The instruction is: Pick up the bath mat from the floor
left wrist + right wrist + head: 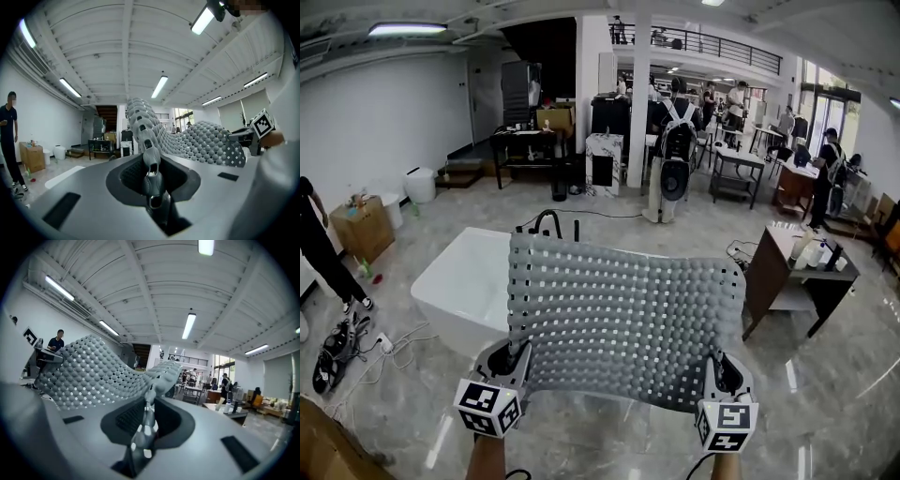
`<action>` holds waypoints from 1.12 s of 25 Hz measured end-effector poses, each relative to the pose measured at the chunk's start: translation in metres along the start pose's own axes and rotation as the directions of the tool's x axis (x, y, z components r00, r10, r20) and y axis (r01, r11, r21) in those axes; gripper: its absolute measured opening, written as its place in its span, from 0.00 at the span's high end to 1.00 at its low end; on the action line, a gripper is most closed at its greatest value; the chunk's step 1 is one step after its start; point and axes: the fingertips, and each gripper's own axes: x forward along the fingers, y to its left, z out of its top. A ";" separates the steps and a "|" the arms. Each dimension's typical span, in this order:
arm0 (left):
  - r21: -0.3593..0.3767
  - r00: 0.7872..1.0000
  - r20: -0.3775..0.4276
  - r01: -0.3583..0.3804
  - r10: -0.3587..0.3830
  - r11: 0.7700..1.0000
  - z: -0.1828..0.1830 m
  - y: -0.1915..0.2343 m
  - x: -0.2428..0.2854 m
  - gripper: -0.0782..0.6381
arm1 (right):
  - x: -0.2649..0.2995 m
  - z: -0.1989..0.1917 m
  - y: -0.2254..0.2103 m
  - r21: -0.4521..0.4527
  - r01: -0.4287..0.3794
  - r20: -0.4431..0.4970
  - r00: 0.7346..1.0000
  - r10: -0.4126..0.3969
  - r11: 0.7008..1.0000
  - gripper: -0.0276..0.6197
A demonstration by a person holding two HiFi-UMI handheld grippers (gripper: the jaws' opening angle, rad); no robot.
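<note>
Head view: bath mat (623, 314) is fully off the floor, spread between left gripper (510, 362) and right gripper (721, 372), above the white tub (459, 281), left of the brown desk's (787, 253) left edge. Left gripper view: jaws clamped on a thin mat rim, a bite the head view hides. Right gripper view: same shallow pinch, so tugging the grippers apart could slip the floppy mat out.

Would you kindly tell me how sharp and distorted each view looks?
Head view: fisheye bends the room's edges; the bath mat is sharp, evenly lit. Left gripper view: black round vignette, a ceiling lamp glares, the mat softens near the left gripper. Right gripper view: same vignette; mat blurred at the right gripper.
</note>
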 end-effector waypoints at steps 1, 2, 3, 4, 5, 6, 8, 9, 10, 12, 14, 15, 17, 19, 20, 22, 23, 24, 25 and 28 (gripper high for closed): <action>0.001 1.000 0.000 0.001 -0.001 1.000 -0.002 0.000 -0.001 0.79 | 0.000 -0.001 0.002 -0.001 -0.001 0.000 1.000 0.001 1.000 0.84; 0.004 1.000 -0.003 0.000 0.000 1.000 -0.004 0.000 -0.003 0.79 | 0.000 -0.003 0.004 -0.002 -0.003 -0.001 1.000 0.003 1.000 0.84; 0.009 1.000 -0.008 0.000 0.000 1.000 -0.007 0.001 -0.004 0.79 | 0.000 -0.005 0.007 -0.003 -0.005 -0.005 1.000 0.005 1.000 0.84; 0.011 1.000 -0.014 0.000 0.000 1.000 -0.010 0.002 -0.004 0.79 | 0.002 -0.007 0.010 -0.004 -0.007 -0.010 1.000 0.007 1.000 0.84; 0.010 1.000 -0.021 0.001 -0.001 1.000 -0.013 0.003 -0.004 0.79 | 0.003 -0.009 0.012 -0.006 -0.009 -0.017 1.000 0.009 1.000 0.84; 0.009 1.000 -0.028 0.001 -0.001 1.000 -0.015 0.003 -0.004 0.79 | 0.004 -0.012 0.013 -0.009 -0.010 -0.025 1.000 0.010 1.000 0.84; 0.008 0.999 -0.041 0.001 0.000 1.000 -0.021 0.003 -0.003 0.79 | 0.005 -0.017 0.015 -0.014 -0.011 -0.039 0.999 0.010 1.000 0.85; 0.007 0.999 -0.046 0.001 0.000 1.000 -0.023 0.003 -0.002 0.79 | 0.007 -0.020 0.016 -0.016 -0.011 -0.044 0.999 0.011 1.000 0.85; 0.007 0.999 -0.049 0.002 -0.001 1.000 -0.024 0.004 -0.001 0.79 | 0.007 -0.021 0.017 -0.016 -0.012 -0.046 0.999 0.011 1.000 0.85; 0.010 0.999 -0.054 0.005 -0.005 1.000 -0.025 0.004 0.002 0.79 | 0.009 -0.022 0.016 -0.015 -0.010 -0.048 0.999 0.009 1.000 0.85; 0.013 0.998 -0.058 0.010 -0.009 1.000 -0.025 0.004 0.004 0.79 | 0.010 -0.021 0.015 -0.014 -0.006 -0.049 0.999 0.005 1.000 0.85; 0.013 0.998 -0.060 0.013 -0.012 1.000 -0.025 0.005 0.006 0.79 | 0.011 -0.021 0.014 -0.015 -0.004 -0.048 0.999 0.003 1.000 0.85; 0.013 0.998 -0.060 0.020 -0.019 1.000 -0.024 0.006 0.007 0.79 | 0.012 -0.019 0.015 -0.017 -0.001 -0.046 0.999 0.000 1.000 0.85; 0.015 0.998 -0.056 0.027 -0.026 1.000 -0.024 0.006 0.008 0.79 | 0.012 -0.018 0.015 -0.018 0.005 -0.044 0.999 -0.006 1.000 0.85; 0.016 0.998 -0.054 0.029 -0.029 0.999 -0.024 0.006 0.007 0.79 | 0.012 -0.018 0.016 -0.018 0.008 -0.043 0.999 -0.008 1.000 0.85; 0.018 0.998 -0.052 0.033 -0.032 0.999 -0.024 0.005 0.007 0.79 | 0.011 -0.020 0.017 -0.018 0.009 -0.041 0.999 -0.009 1.000 0.85; 0.019 0.998 -0.052 0.037 -0.036 0.999 -0.024 0.004 0.007 0.79 | 0.011 -0.021 0.017 -0.017 0.009 -0.041 0.999 -0.009 1.000 0.85; 0.021 0.998 -0.052 0.040 -0.039 0.999 -0.024 0.003 0.007 0.79 | 0.011 -0.021 0.017 -0.014 0.009 -0.041 0.999 -0.010 1.000 0.85; 0.023 0.998 -0.052 0.043 -0.042 0.999 -0.024 0.002 0.007 0.79 | 0.010 -0.022 0.017 -0.012 0.010 -0.042 0.999 -0.011 1.000 0.85; 0.029 0.998 -0.050 0.046 -0.045 0.999 -0.024 0.001 0.006 0.79 | 0.008 -0.023 0.016 -0.010 0.014 -0.046 0.999 -0.015 1.000 0.85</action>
